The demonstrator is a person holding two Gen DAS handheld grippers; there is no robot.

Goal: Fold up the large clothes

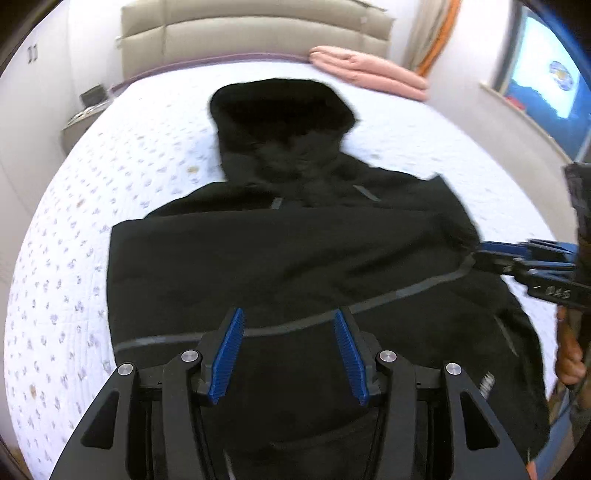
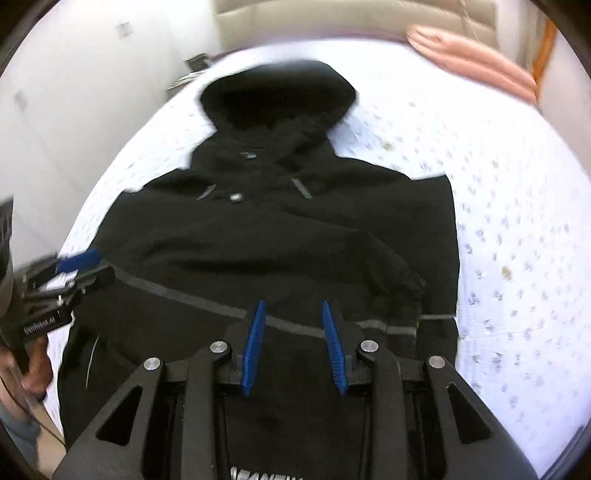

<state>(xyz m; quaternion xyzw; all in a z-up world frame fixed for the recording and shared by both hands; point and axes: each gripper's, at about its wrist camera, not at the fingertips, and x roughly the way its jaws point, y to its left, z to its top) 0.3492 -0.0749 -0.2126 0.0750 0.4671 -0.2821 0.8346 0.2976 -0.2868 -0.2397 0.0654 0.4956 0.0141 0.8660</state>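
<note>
A large black hooded jacket (image 1: 280,240) lies flat on the bed, hood toward the headboard, with both sleeves folded in across the body. A grey stripe (image 1: 406,291) runs across it. It also shows in the right wrist view (image 2: 266,236). My left gripper (image 1: 288,317) is open and empty, hovering over the jacket's lower part. My right gripper (image 2: 291,308) is open and empty above the stripe (image 2: 184,293). The right gripper shows at the right edge of the left wrist view (image 1: 480,254); the left gripper shows at the left edge of the right wrist view (image 2: 107,264).
The bed (image 1: 74,258) has a white quilt with small purple flowers. A folded pink blanket (image 1: 369,72) lies by the beige headboard (image 1: 255,35). A nightstand (image 1: 85,114) stands at the far left, a window sill (image 1: 517,110) on the right.
</note>
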